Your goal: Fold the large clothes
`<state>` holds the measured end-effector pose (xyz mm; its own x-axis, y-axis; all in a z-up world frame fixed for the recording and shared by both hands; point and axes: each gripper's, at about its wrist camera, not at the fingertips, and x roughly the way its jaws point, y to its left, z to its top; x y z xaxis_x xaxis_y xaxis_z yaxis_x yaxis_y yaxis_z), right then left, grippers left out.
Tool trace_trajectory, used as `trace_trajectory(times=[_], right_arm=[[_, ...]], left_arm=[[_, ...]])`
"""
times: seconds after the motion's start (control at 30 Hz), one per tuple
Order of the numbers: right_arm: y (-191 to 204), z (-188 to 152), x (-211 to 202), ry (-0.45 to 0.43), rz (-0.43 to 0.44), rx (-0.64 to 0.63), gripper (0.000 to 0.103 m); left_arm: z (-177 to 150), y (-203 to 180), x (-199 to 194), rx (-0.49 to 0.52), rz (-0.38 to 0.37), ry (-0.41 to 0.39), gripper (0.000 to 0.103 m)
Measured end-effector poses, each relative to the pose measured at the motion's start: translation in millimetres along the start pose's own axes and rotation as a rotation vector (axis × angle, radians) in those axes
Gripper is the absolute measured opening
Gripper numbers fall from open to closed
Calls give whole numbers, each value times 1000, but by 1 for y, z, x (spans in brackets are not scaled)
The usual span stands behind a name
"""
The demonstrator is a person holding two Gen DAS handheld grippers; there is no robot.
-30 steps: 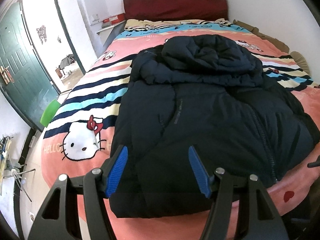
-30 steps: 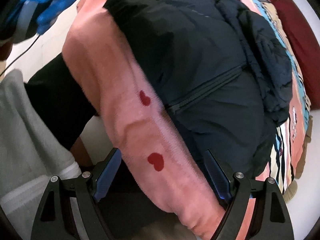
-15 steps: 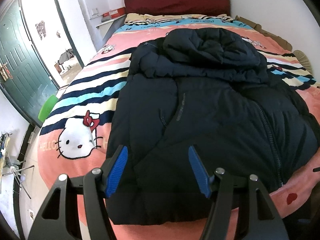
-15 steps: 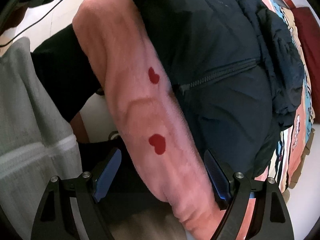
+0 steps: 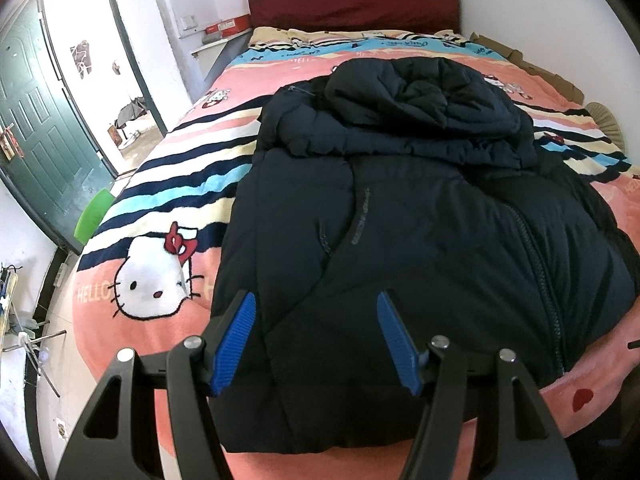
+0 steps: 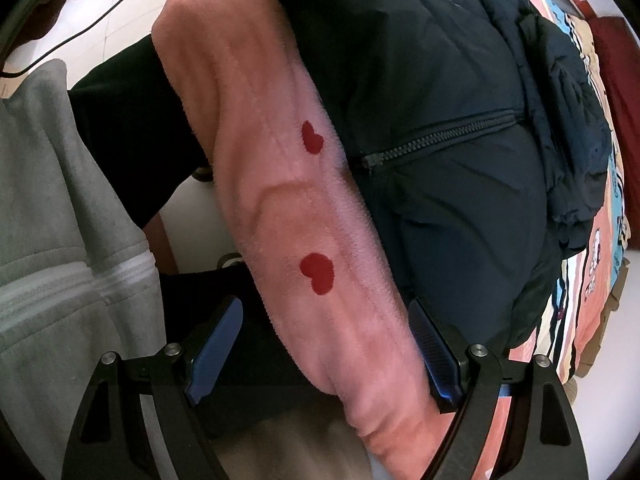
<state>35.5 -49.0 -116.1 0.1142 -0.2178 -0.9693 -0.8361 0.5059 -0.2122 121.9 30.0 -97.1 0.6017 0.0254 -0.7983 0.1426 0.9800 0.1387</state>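
A dark navy puffer jacket (image 5: pixel 420 240) lies zipped on the bed, sleeves folded in and hood (image 5: pixel 416 92) bunched at the far end. My left gripper (image 5: pixel 316 336) hovers open above the jacket's near hem, left of the zipper (image 5: pixel 536 260), nothing between its blue pads. In the right wrist view the jacket (image 6: pixel 440 100) fills the upper right. My right gripper (image 6: pixel 324 352) stands open, pointing steeply down over the pink blanket's (image 6: pixel 280 200) hanging edge, just below the jacket's hem; its pads touch nothing that I can see.
The bed carries a pink striped cartoon-cat blanket (image 5: pixel 160 280) and a dark red headboard (image 5: pixel 352 0). A green door (image 5: pixel 36 128) and open doorway lie to the left. A person's grey top (image 6: pixel 52 260) and black trousers (image 6: pixel 128 128) stand close to the bed's foot.
The left view has shifted only slightly. The right gripper has rolled a little, so the blanket edge and jacket now sit more upright in its view.
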Motion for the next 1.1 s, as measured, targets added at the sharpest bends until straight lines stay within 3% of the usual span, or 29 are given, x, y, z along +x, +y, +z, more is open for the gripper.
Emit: trace_trajectory(times=[1.1], right_arm=[[2, -19, 6, 101, 25, -70, 84]], left_arm=[[0, 5, 4, -8, -5, 5, 62]])
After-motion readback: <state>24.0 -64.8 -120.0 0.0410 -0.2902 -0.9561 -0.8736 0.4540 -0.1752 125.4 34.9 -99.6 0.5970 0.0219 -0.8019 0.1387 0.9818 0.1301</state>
